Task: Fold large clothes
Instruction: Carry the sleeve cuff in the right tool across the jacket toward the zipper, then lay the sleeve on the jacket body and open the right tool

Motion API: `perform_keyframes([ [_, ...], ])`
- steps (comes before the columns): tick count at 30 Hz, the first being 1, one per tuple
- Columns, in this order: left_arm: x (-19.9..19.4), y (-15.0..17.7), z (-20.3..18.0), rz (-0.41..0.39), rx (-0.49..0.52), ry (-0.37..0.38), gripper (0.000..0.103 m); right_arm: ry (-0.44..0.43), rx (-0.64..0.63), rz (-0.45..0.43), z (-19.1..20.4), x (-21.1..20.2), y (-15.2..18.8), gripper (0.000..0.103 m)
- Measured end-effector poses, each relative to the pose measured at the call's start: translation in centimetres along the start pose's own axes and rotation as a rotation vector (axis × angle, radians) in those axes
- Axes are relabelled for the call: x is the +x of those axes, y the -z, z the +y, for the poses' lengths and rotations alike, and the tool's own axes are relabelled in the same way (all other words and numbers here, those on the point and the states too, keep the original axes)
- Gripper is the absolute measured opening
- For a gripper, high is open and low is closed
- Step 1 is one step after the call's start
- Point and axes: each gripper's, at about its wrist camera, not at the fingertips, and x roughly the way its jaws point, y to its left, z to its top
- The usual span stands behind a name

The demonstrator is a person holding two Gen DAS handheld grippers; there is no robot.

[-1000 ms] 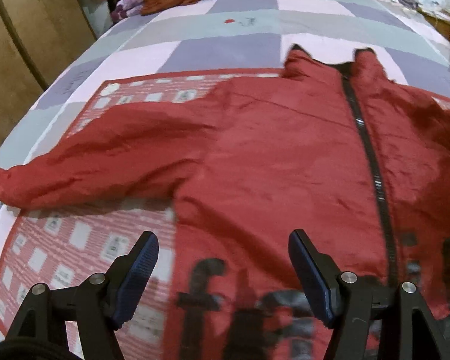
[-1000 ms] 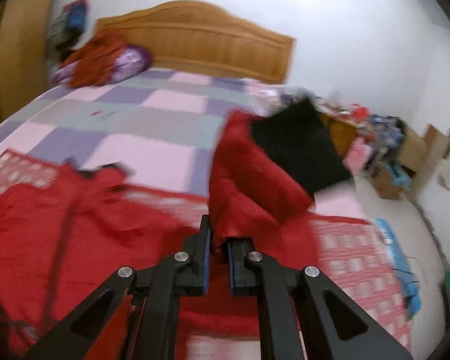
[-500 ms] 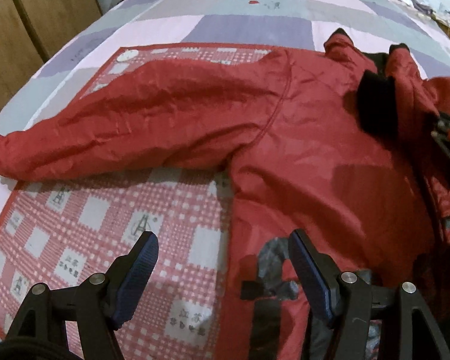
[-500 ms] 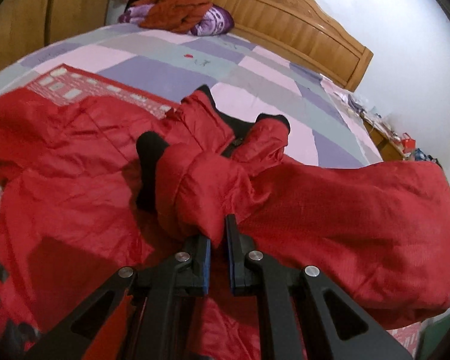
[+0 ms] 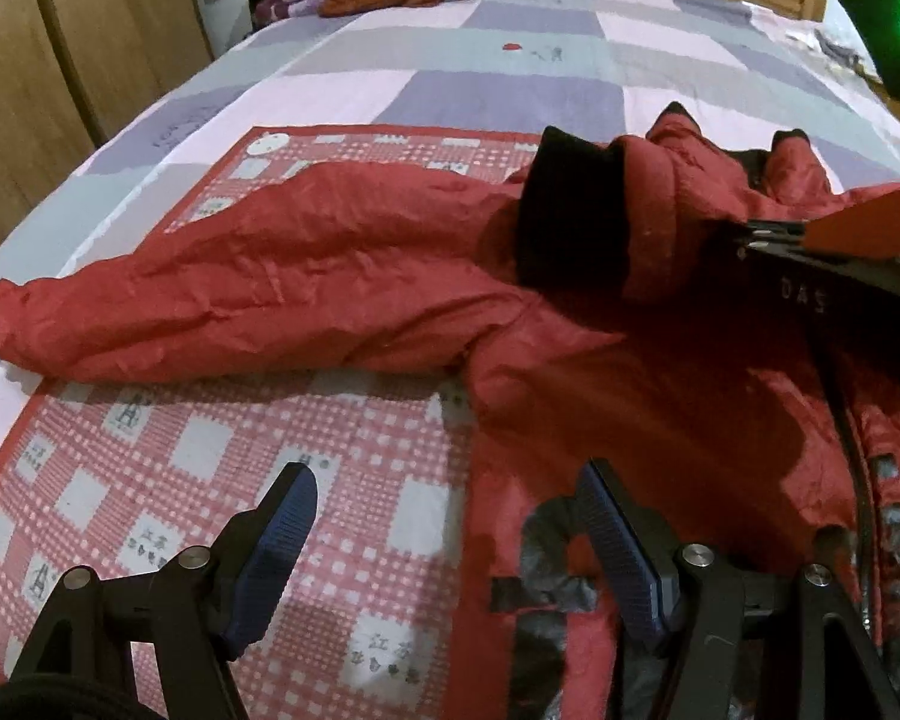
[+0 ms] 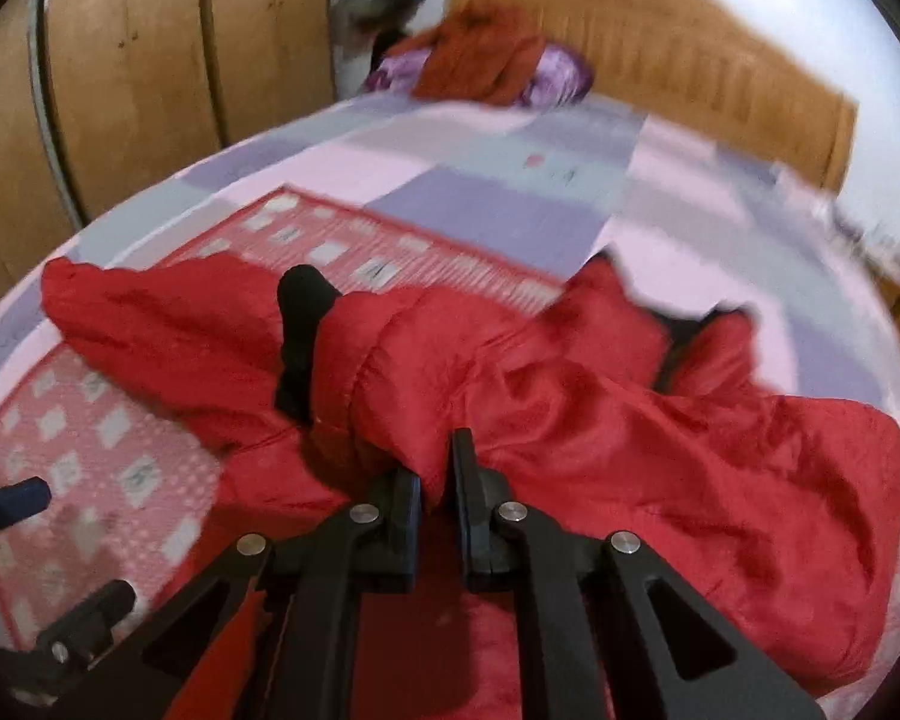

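A red jacket lies front up on a checked mat spread over the bed, its collar toward the headboard. The right tool is clenched on the end of one sleeve, pinching red fabric just behind the black cuff, and that sleeve is drawn across the jacket's chest so the cuff sits over the opposite shoulder. The left tool is released, its jaws standing wide with nothing between them, hovering above the jacket's lower edge where it meets the mat.

The other sleeve lies flat, stretched out from the jacket's shoulder toward the wardrobe side, its long axis running crosswise to the jacket's zip. Its cuff end is the point farthest from the jacket body, and the left tool is clearly the nearer one to it. The likely next step is setting the held sleeve down across the chest, then the left tool taking the outstretched sleeve inward.
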Motion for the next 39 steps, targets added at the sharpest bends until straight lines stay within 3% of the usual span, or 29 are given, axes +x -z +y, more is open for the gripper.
perform_keyframes([
  [4,0.2,0.2,-0.1,0.006,-0.008,-0.002,0.075,-0.048,0.033,0.023,-0.9,-1.2,-0.2,0.012],
  [7,0.1,0.3,-0.2,0.009,-0.011,0.003,0.075,-0.066,0.021,0.035,-1.2,-2.8,0.3,0.021],
  [8,0.1,0.4,-0.4,0.008,-0.010,0.003,0.075,-0.075,0.020,0.043,-1.4,-3.4,0.7,0.030],
  [10,0.0,0.4,-0.7,0.009,-0.005,0.002,0.075,-0.053,0.016,0.056,-1.4,-3.7,1.3,0.064],
  [11,0.0,0.5,-0.8,0.010,-0.004,0.001,0.075,-0.048,0.013,0.063,-1.5,-4.0,1.8,0.099],
  [12,0.0,0.5,-0.8,0.009,-0.003,0.002,0.075,-0.058,0.038,0.074,-1.9,-4.3,2.3,0.103],
  [15,-0.3,0.3,-0.9,0.004,-0.001,0.005,0.075,-0.062,0.084,0.072,-2.4,-5.2,3.5,0.103],
  [21,-0.3,0.2,-1.2,0.007,-0.006,0.015,0.075,0.010,0.109,-0.155,-3.9,-11.1,6.5,0.103],
  [22,-0.3,0.2,-1.2,0.007,-0.007,0.015,0.075,0.039,0.119,-0.157,-4.4,-11.5,6.8,0.103],
  [27,-0.4,0.3,-1.4,0.012,-0.013,0.020,0.075,0.059,0.165,-0.058,-6.0,-10.7,8.2,0.103],
  [32,-0.5,0.6,-1.5,0.017,-0.016,0.019,0.075,0.064,0.070,0.017,-4.4,-8.9,7.8,0.103],
  [35,-0.8,1.2,-1.0,0.025,-0.021,0.020,0.075,0.035,-0.036,0.102,-1.9,-5.5,7.6,0.103],
  [39,-1.2,1.7,-0.3,0.025,-0.019,0.017,0.076,0.049,-0.130,0.151,0.8,-1.1,6.9,0.103],
])
